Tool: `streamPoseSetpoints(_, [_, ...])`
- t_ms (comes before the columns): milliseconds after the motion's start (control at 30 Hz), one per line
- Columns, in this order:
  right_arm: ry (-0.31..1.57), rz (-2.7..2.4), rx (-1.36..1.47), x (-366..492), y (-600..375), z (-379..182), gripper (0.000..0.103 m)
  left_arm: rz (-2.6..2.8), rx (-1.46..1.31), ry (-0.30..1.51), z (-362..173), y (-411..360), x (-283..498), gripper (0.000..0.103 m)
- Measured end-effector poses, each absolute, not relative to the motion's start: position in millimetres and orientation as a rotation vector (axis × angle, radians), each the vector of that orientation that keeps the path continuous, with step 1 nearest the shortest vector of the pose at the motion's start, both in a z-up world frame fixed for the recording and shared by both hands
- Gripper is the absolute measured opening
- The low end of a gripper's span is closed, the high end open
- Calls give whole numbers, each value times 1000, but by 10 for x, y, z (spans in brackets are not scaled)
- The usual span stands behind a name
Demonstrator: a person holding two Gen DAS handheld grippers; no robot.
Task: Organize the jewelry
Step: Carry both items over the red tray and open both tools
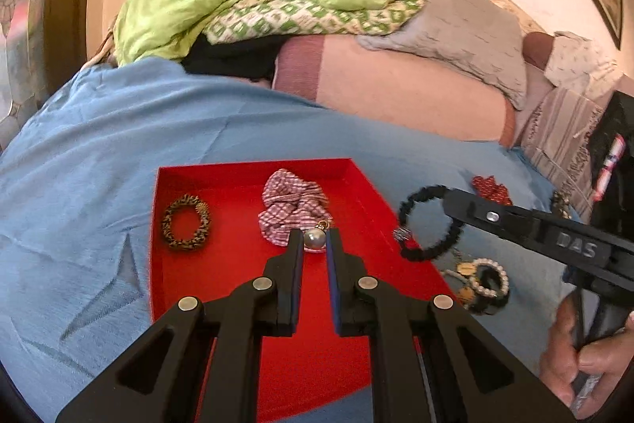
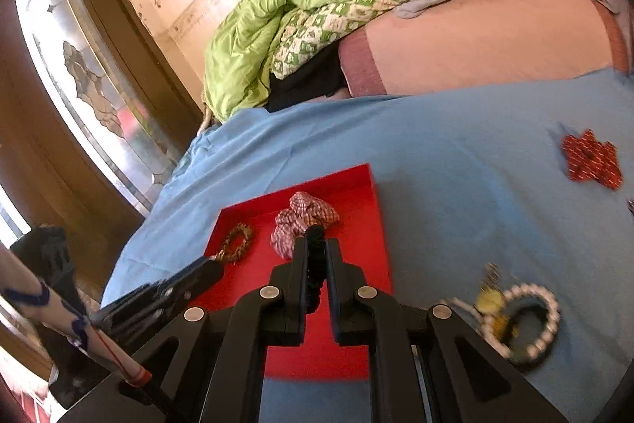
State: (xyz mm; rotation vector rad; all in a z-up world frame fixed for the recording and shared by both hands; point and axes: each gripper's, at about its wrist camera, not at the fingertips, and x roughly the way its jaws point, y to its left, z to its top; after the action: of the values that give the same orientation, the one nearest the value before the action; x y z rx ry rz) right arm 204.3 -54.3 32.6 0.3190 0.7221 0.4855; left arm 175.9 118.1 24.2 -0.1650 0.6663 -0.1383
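Left gripper grasping pearl pendant (over red tray); right gripper grasping black bracelet.

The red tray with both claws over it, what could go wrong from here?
1. The left claw pinches a round grey pearl pendant only at its fingertips; it could slip out.
2. The black beaded bracelet dangling from the right claw might snag the red tray rim.
3. The claws are close together and could collide.

Your left gripper pinches a pearl between nearly closed fingers. Your right gripper, held in your right hand, clamps a black bracelet and reaches leftward.
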Motion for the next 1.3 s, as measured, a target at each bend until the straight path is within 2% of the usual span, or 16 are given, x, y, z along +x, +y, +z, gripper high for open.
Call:
streamPoseSetpoints(433, [825, 477, 346, 2546, -363, -34, 10, -70, -172, 762, 14, 1336, 2152, 11])
streamPoseSetpoints(1300, [902, 449, 308, 2584, -355, -257, 10, -11, -154, 835, -150, 1331, 2257, 11])
